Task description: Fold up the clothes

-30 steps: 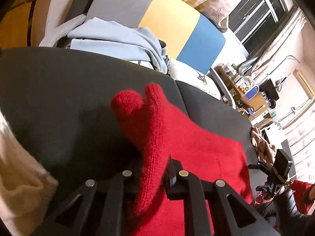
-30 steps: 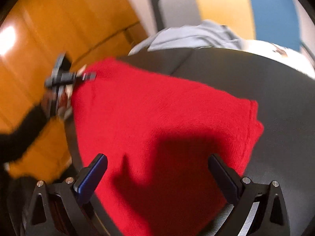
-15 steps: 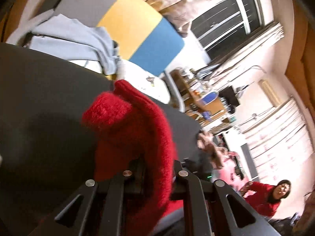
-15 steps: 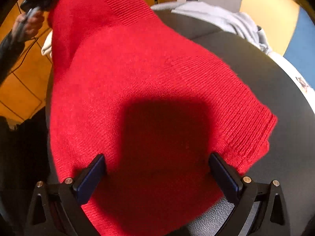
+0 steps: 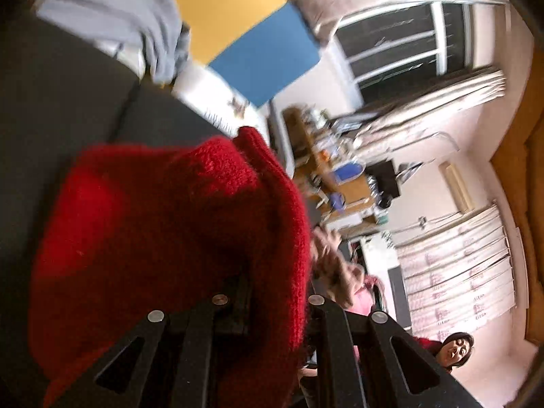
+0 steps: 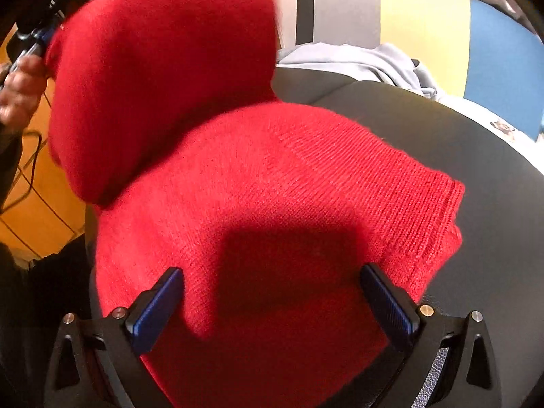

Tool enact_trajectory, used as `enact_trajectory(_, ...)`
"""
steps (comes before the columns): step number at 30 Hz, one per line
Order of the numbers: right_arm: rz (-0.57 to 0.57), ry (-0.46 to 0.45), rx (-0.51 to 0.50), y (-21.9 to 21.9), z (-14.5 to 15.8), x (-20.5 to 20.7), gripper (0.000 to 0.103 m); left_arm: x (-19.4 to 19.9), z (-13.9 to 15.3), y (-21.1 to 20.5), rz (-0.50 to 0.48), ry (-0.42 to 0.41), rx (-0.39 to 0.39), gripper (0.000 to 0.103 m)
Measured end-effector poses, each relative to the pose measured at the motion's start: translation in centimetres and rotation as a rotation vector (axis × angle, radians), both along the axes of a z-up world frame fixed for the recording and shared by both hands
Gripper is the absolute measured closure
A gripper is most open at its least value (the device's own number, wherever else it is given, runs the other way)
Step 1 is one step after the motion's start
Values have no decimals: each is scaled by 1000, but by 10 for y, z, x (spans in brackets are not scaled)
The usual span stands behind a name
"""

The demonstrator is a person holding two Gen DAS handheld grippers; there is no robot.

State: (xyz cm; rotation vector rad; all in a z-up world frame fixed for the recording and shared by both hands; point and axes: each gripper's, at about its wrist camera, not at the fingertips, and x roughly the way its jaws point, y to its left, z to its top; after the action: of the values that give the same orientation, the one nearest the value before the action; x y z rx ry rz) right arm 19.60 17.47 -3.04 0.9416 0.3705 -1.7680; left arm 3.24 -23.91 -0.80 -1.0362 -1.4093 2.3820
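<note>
fuzzy red knit sweater (image 6: 272, 176), matt black table (image 6: 476, 156).

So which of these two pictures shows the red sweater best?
The right wrist view: the red sweater spreads over the dark table, one part lifted by the left gripper. The left wrist view shows only a bunched fold clamped close up.

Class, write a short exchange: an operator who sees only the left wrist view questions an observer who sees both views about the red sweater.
Operator: My left gripper is shut on the red sweater. Where is the rest of it?
Observer: Most lies spread on the black surface, with the ribbed hem to the right.
Operator: Is the right gripper holding any of it?
Observer: No. It is open over the spread part, gripping nothing.
</note>
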Motion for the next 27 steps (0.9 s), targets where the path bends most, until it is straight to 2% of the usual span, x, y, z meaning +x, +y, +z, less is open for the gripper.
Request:
enact_trajectory(2,-2,-6,-14,3,0,-2,0,-15,-15,15,-11,-43,13,91)
enact_trajectory(4,-3,-10,-24,-15,-2,10,0,-28,-27,29,-17,-79,24,91)
enact_trajectory(11,-10,-37,-64,-13,-3,4,0,-56,-49,56,-36,-165,-9,91)
enact_trajectory(19,-12,-21,-55,-18,-4,6,0,-67,-42,72,-37,-147,-4,91)
enact_trajectory(20,-12,-21,-55,-19,-4,6,0,-70,-42,75,-49,-158,-20,91)
enact_trajectory(22,-13,-21,-57,-19,-5,6,0,-81,-52,80,-98,-230,-41,84)
enact_trajectory(24,-13,-13,-52,-21,-5,7,0,-86,-65,77,-103,-291,17,80)
enact_trajectory(27,-14,4,-41,-25,-5,9,0,-82,-60,67,-96,-281,80,75)
